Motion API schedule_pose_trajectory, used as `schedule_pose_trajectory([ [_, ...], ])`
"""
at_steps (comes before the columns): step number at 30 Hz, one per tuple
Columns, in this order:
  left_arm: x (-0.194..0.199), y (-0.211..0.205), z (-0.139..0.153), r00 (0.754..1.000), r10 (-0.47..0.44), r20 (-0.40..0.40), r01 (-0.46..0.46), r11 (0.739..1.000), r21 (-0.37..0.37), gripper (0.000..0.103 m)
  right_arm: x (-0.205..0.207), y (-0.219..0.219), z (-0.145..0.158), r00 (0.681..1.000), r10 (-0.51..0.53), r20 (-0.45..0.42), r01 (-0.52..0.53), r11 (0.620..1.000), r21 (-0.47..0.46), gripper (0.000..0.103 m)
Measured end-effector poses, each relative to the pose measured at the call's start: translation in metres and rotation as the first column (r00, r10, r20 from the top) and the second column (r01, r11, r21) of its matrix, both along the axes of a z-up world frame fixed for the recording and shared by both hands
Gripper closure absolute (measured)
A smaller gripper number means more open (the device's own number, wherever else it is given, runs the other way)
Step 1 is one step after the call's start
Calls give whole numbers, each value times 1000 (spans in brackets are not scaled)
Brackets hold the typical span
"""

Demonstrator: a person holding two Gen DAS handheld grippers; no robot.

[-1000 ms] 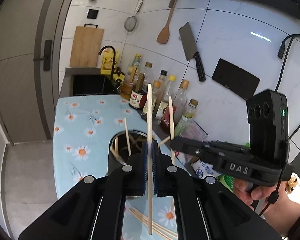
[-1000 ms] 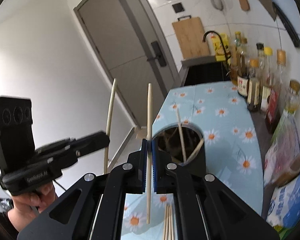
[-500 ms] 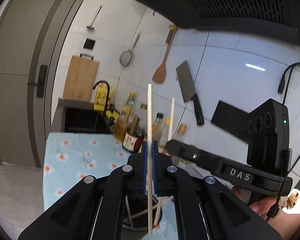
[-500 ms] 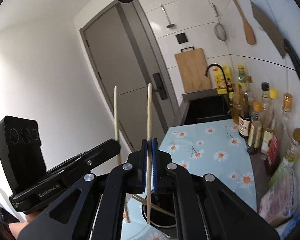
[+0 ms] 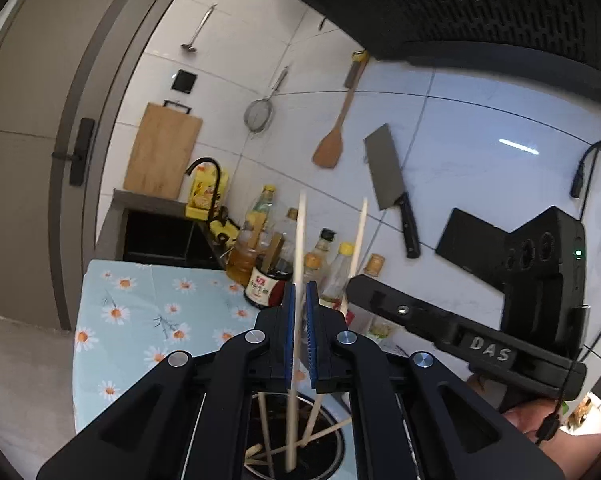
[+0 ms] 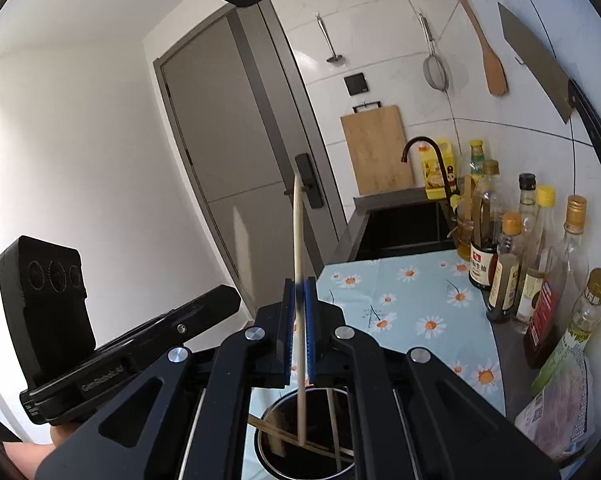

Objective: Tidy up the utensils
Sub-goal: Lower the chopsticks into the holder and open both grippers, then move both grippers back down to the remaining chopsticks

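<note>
A dark round utensil holder (image 5: 332,456) stands on the daisy-print cloth, right below both grippers, with several chopsticks leaning inside; it also shows in the right wrist view (image 6: 276,440). My left gripper (image 5: 299,320) has its blue pads slightly apart around a pale chopstick (image 5: 296,280) whose lower end is inside the holder. My right gripper (image 6: 299,316) also has its pads slightly apart around an upright chopstick (image 6: 298,240), its lower end in the holder. The right gripper's chopstick (image 5: 358,232) shows in the left wrist view too.
Sauce and oil bottles (image 6: 500,256) line the wall side of the counter. A sink with a black tap (image 6: 420,152) lies beyond the cloth. A cleaver (image 5: 388,172), a wooden spatula (image 5: 332,140), a strainer and a cutting board (image 5: 160,156) hang on the tiles. A food packet (image 6: 556,408) lies at right.
Both grippers have come over the holder with their chopsticks. The pads of both have parted a little, and both chopsticks have slid down into the holder.
</note>
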State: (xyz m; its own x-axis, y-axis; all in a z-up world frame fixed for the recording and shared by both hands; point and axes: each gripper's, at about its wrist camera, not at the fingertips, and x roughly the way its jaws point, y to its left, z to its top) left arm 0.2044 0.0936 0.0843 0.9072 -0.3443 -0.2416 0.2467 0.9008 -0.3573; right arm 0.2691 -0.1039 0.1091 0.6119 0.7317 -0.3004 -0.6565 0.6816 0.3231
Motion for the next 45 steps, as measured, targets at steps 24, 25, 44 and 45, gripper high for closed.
schedule_pose_trajectory([
  [24, -39, 3, 4, 997, 32, -71, -31, 999, 19, 98, -49, -18, 8, 997, -56, 58, 59, 996, -60, 80],
  [25, -43, 3, 4, 997, 36, -73, -35, 999, 24, 98, -53, -18, 9, 996, -58, 63, 62, 996, -64, 79],
  [44, -112, -5, -3, 991, 57, -123, -53, 998, 39, 73, -116, -34, -8, 997, -57, 53, 66, 980, -189, 66],
  [45, -114, -5, -4, 990, 59, -128, -54, 998, 39, 73, -117, -35, -11, 998, -55, 45, 62, 979, -195, 66],
])
